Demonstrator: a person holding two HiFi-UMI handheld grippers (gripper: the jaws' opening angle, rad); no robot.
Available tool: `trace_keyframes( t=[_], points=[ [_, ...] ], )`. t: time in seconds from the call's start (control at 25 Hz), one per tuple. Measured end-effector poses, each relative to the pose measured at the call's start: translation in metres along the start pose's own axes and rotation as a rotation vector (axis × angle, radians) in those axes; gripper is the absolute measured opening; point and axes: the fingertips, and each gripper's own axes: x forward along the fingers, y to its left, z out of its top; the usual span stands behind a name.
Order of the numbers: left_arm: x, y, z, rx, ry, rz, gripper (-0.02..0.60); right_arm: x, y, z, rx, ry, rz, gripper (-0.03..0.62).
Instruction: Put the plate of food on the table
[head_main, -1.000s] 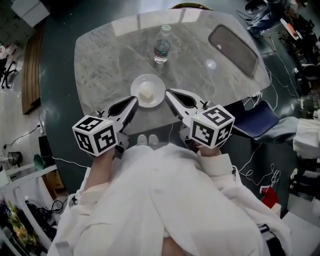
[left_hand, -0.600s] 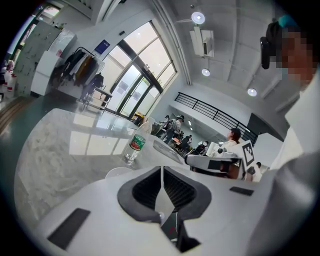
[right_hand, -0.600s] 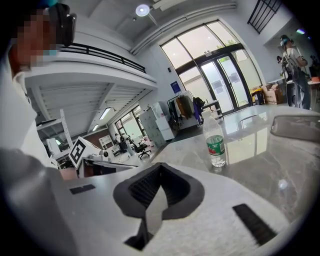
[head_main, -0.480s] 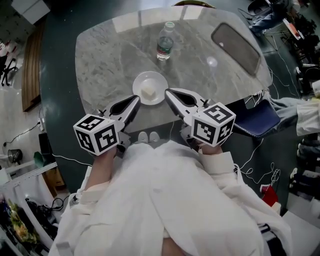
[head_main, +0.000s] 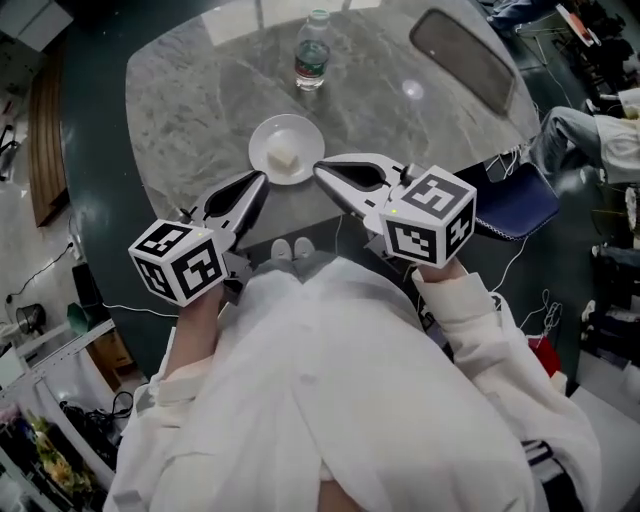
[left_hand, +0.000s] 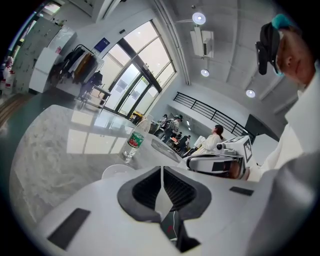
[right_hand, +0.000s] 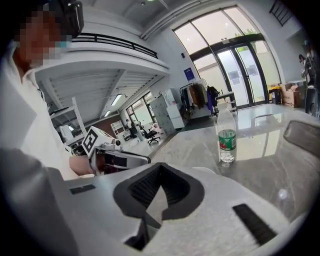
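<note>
A white garment (head_main: 330, 400) was worn by the person nearest the camera, and one tool was held out in each hand over the near edge of the surface (head_main: 190, 110). The left tool (head_main: 258, 182) was seen with its jaws pressed together and nothing between them. The right tool (head_main: 322, 168) was likewise pressed together and empty. The two tips were pointed forward and slightly inward, toward each other.

Beneath the tools, a pair of light shoes (head_main: 290, 250) was seen on the dark floor (head_main: 100, 230).

Just ahead of the tips, in the gap between them, the white plate (head_main: 300, 125) was set flat on the surface near its front edge. It was gripped by neither tool; whether a tip touched its rim could not be told. A pale piece of food (head_main: 283, 157) was carried near the plate's middle.

Farther ahead of both tools, a clear bottle (head_main: 312, 52) with a green label was stood upright on the surface, well apart from the plate. Far ahead and to the right of the right tool, a dark oblong tray (head_main: 468, 60) was laid near the surface's far corner.
</note>
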Motion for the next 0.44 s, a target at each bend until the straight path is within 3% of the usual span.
trace_keyframes(
  t=[0.44],
  points=[
    [0.015,-0.003,-0.011,-0.014,0.034,-0.015,0.028,0.005,-0.002,0.008,-0.071,0.035,0.037,0.002]
  ],
)
